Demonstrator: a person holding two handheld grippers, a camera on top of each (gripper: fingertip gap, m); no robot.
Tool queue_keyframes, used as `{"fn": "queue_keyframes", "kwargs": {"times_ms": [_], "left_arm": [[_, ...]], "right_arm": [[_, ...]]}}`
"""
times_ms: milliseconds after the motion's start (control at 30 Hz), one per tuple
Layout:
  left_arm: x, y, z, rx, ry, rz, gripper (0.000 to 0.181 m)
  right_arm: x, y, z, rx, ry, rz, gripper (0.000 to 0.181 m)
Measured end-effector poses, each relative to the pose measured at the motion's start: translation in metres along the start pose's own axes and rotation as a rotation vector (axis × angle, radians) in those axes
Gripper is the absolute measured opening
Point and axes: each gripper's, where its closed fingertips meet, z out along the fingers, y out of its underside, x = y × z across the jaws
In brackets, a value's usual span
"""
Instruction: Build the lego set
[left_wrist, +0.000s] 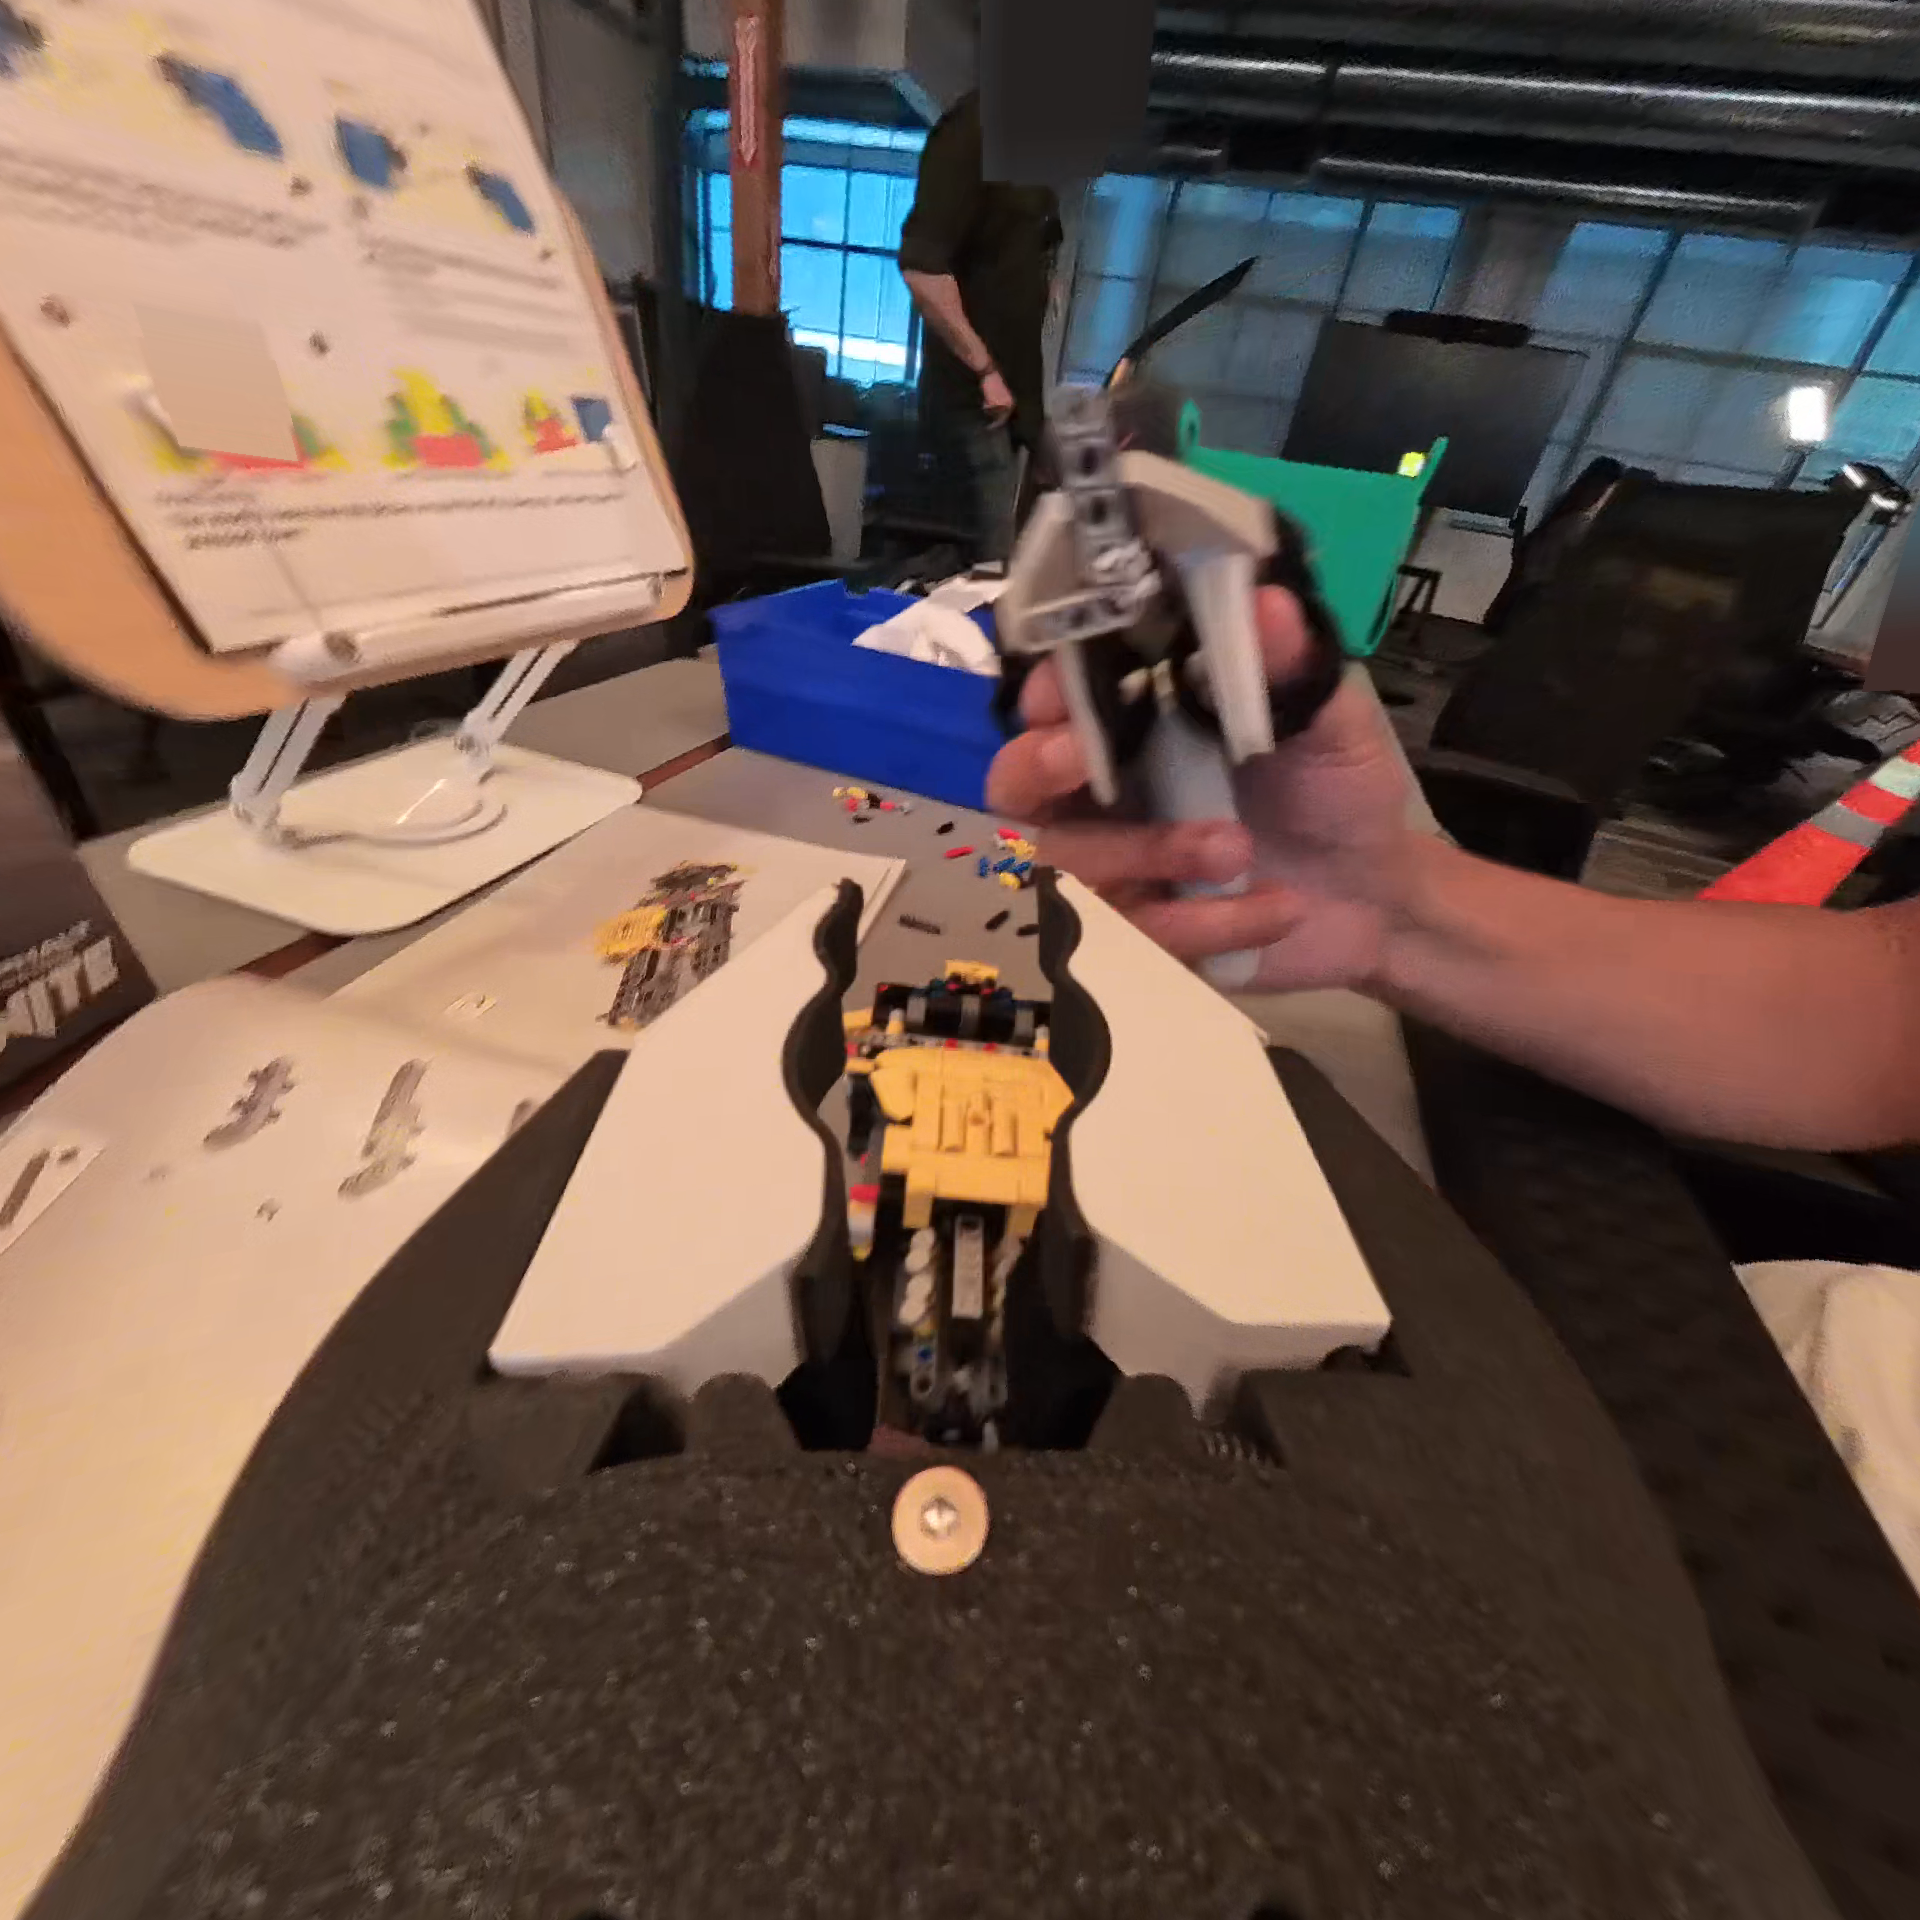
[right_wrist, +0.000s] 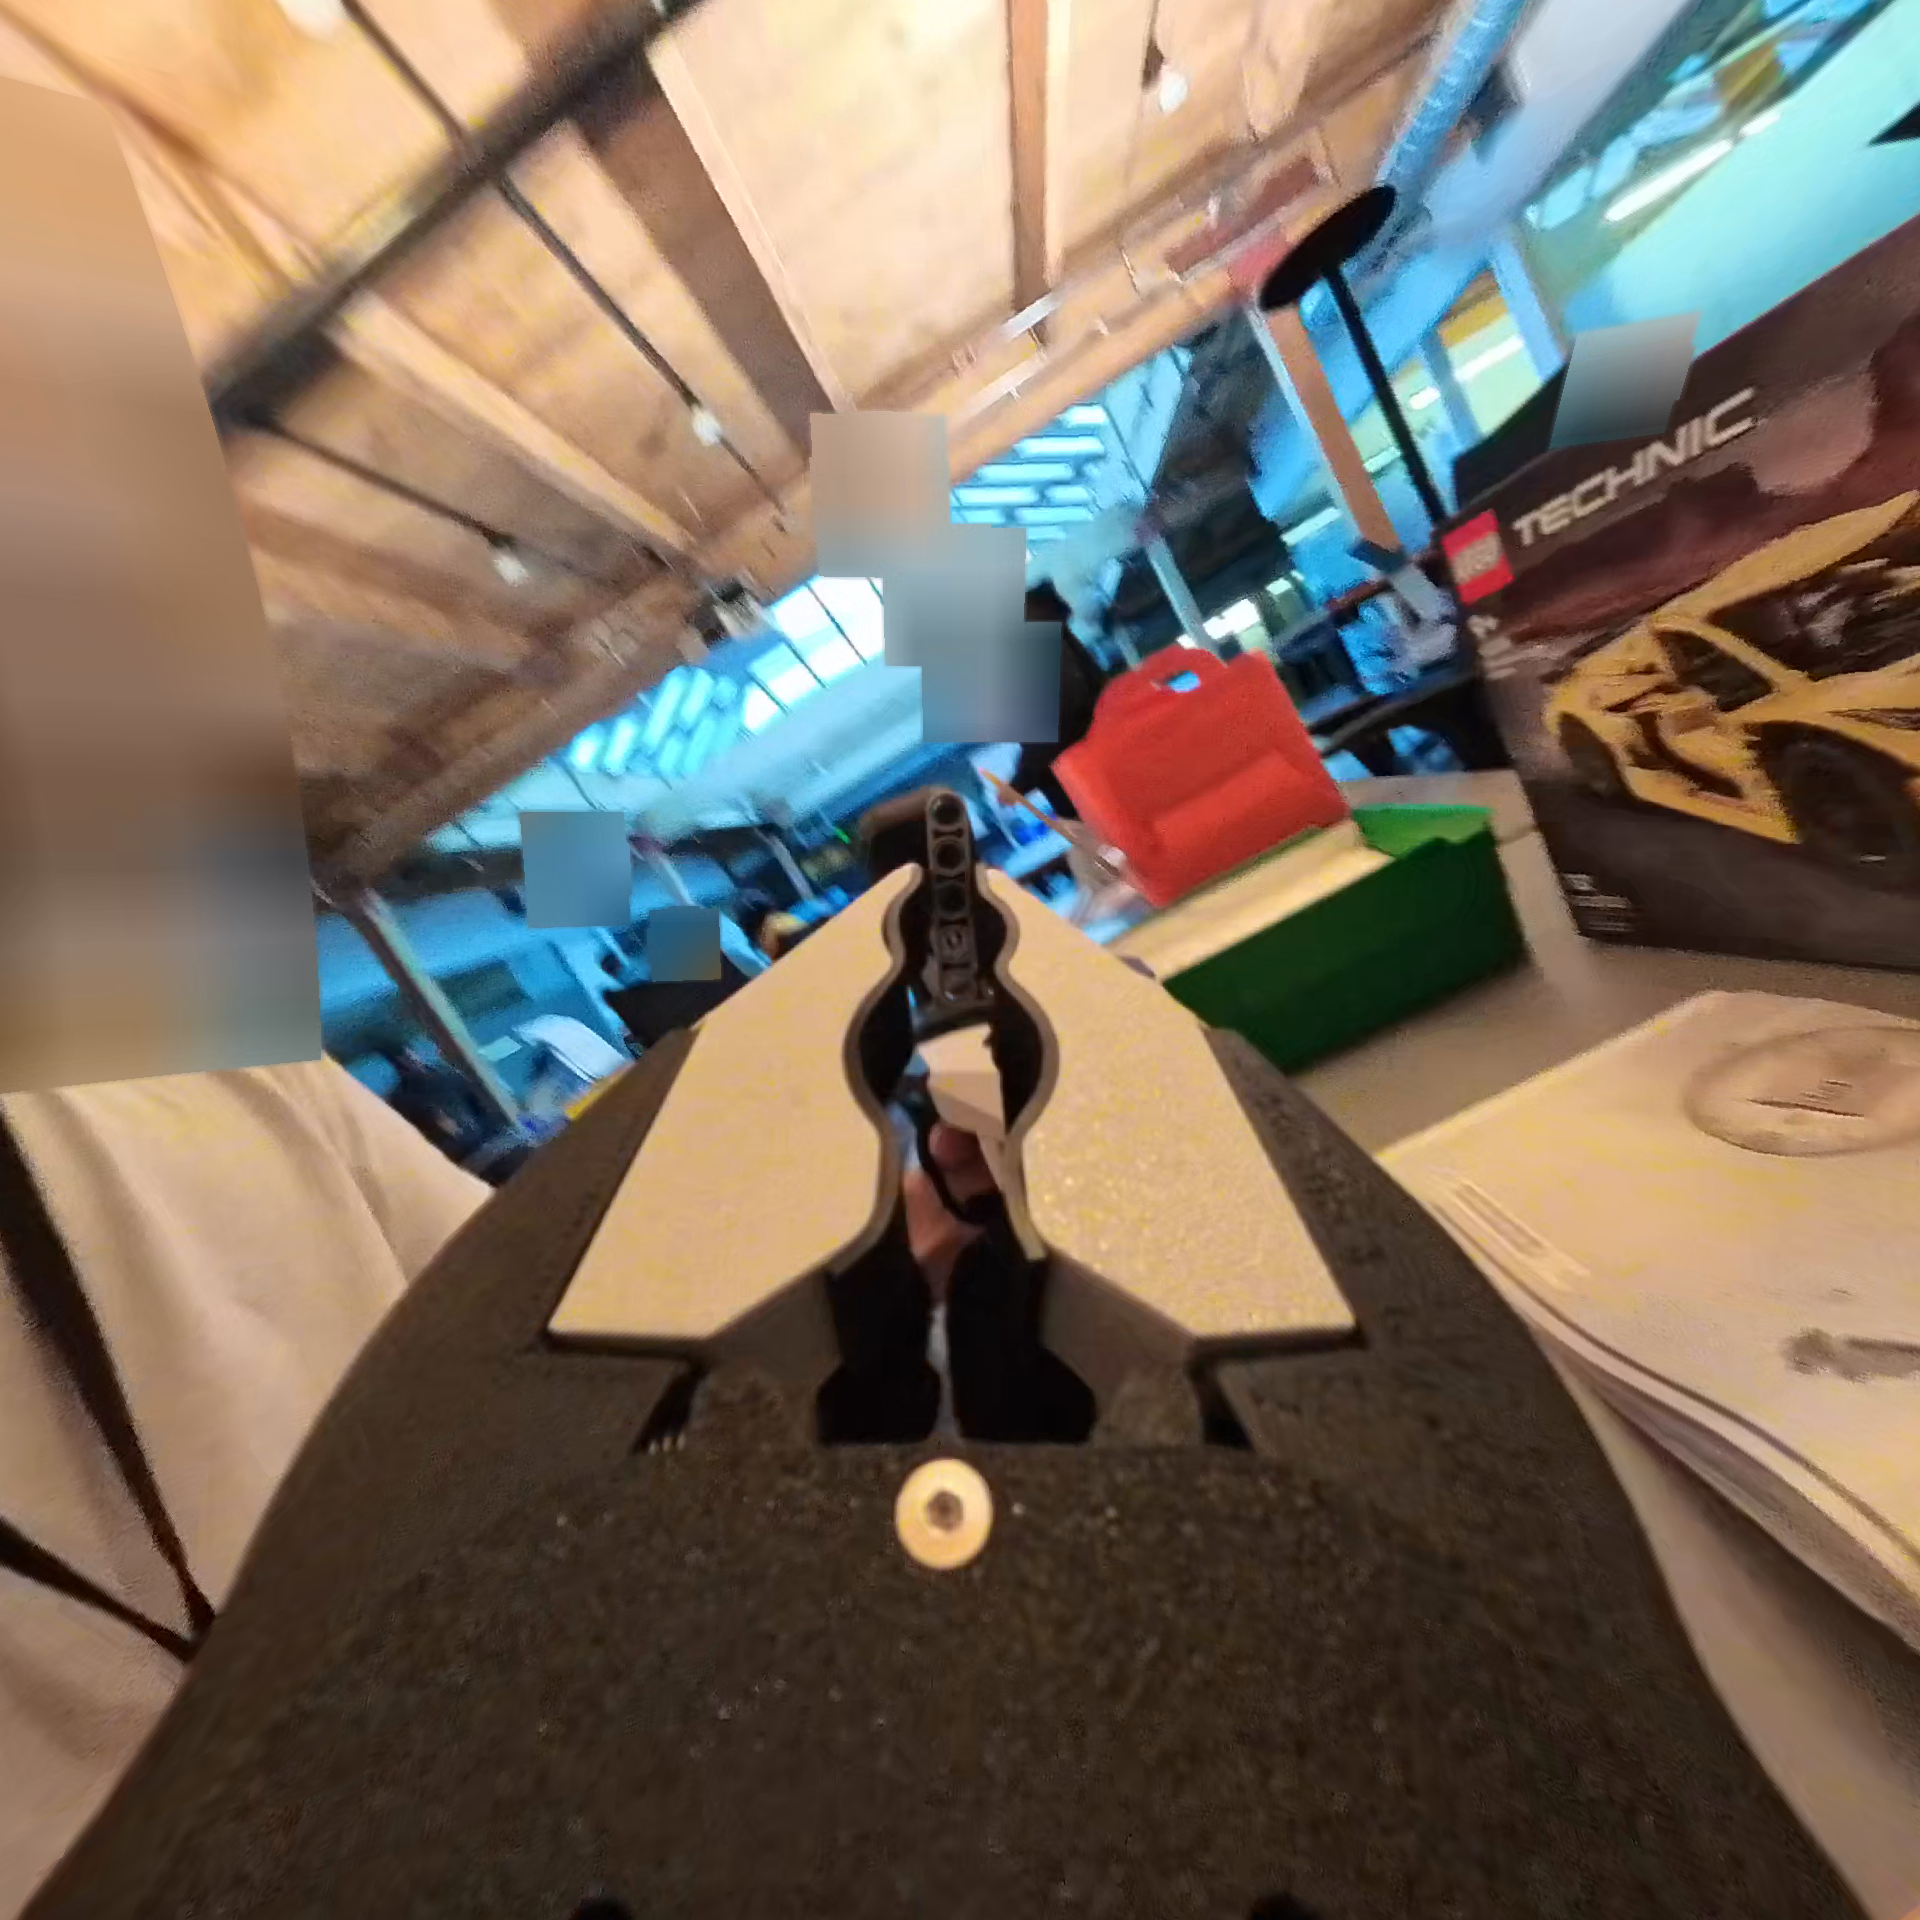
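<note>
Lego model, yellow and black, part-built: it sits between the two white fingers of my left tongs, lengthwise along them, yellow body in the middle and a grey beam section nearer the camera. Whether the finger pads actually press its sides I cannot tell; the fingers stand apart by about the model's width. The desk shows grey beyond it.

Beam, dark, with a row of holes: pinched upright at the tips of my right tongs, its top end standing clear above them. In the left wrist view the same right tongs are raised in the air above the desk, held by a hand, tips pointing up, gripping a grey holed piece.

Loose small parts, red, yellow, blue and black: scattered on the desk just beyond the left tongs.

Instruction booklet: open flat on the desk, left of the model.

Printed sheet on a white stand: tilted, far left.

Blue bin: behind the loose parts, white wrapping inside.

Green bin and a red bag: farther off in the right wrist view.

Set box, with a yellow car pictured: upright at the right edge.

Person: standing in the background.
</note>
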Motion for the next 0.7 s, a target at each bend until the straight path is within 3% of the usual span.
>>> {"fn": "queue_keyframes", "kwargs": {"times_ms": [67, 167, 333, 533, 700], "left_arm": [[0.014, -0.007, 0.005, 0.041, 0.004, 0.052, 0.035], [0.019, -0.016, 0.007, 0.101, -0.022, 0.063, 0.037], [0.018, -0.02, 0.011, 0.121, -0.046, 0.05, 0.037], [0.008, -0.008, 0.018, 0.054, -0.122, 0.068, 0.033], [0.002, 0.001, 0.018, 0.017, -0.095, -0.015, 0.03]], "right_arm": [[0.005, -0.007, -0.003, 0.15, -0.103, 0.134, 0.005], [0.011, -0.004, -0.007, 0.229, -0.156, 0.235, 0.006], [0.014, 0.021, 0.002, 0.146, -0.086, 0.185, 0.005], [0.022, 0.031, 0.006, 0.121, -0.035, 0.178, 0.006], [0.021, 0.031, 0.003, 0.108, -0.022, 0.128, 0.005]]}}
